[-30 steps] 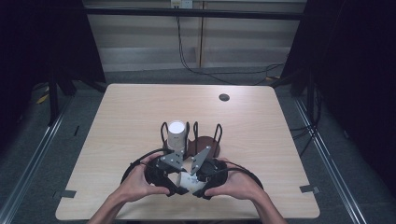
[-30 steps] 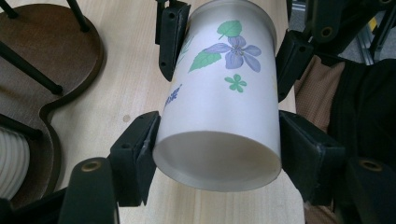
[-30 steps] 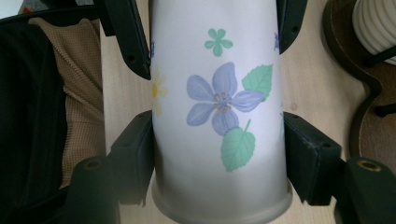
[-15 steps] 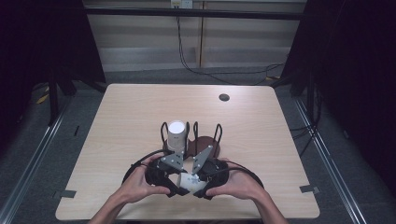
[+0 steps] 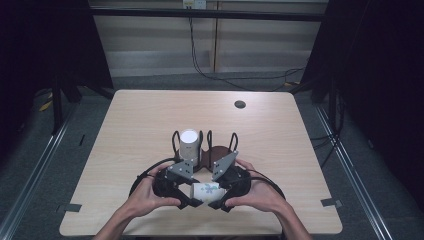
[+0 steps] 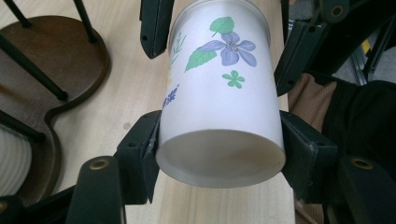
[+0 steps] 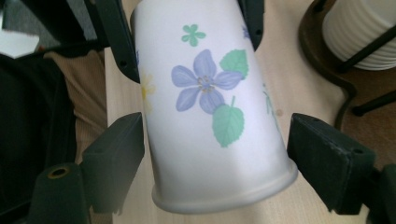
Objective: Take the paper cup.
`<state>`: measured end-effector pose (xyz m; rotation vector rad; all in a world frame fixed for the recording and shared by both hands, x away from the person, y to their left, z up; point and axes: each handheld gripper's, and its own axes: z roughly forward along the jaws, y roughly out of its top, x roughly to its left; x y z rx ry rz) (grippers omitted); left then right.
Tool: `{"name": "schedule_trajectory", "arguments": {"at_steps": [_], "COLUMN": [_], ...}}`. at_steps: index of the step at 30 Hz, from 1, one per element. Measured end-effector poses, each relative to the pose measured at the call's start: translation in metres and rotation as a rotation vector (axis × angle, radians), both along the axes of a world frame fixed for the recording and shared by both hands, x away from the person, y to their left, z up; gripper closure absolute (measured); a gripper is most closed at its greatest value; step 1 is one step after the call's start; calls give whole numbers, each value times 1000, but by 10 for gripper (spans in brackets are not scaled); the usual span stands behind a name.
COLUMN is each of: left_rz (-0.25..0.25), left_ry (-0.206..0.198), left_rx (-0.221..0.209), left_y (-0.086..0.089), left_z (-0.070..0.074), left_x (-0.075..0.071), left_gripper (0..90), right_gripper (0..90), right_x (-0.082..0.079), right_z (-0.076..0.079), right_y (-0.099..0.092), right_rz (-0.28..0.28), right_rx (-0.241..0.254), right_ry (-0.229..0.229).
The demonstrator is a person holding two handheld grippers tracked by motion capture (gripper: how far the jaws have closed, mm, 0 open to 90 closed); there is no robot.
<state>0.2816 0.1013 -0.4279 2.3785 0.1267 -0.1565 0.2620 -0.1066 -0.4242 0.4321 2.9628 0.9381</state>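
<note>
A paper cup (image 6: 219, 93) printed with violet flowers and green leaves is held on its side just above the near edge of the table (image 5: 150, 125), between the two hands. It appears to be a handover: the cup is pinched near its base by the left gripper (image 6: 219, 154), whose pads are pressed against both walls, while the right gripper (image 7: 217, 149) has just been opening, and its pads are now seen standing a little off the cup near the rim end, with the cup between them. The next move is judged to call for the right gripper to be drawn back clear and the cup to be turned upright and brought to the free ring of the holder (image 5: 220, 147). The cup is smooth, matte and tapered, with a rolled rim. Beyond it, the dark wooden holder with black wire hoops is seen, one place taken by a ribbed white cup (image 5: 189, 142). The table is of pale wood grain.
</note>
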Motion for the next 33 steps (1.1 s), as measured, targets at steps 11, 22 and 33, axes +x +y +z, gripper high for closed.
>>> {"name": "schedule_trajectory", "arguments": {"at_steps": [11,22,33], "left_rz": [35,58,88], "left_ry": [31,31,16], "left_rx": [-55,-109,-160], "left_y": [13,20,25], "left_z": [-2,-3,-1], "left_x": [4,6,8], "left_gripper": [365,365,364], "right_gripper": [144,151,151], "right_x": [3,0,2], "right_z": [2,4,-1], "right_y": [-16,-35,-42], "right_rz": [-71,-154,-200], "right_rx": [115,234,339], "right_ry": [7,9,-5]}}
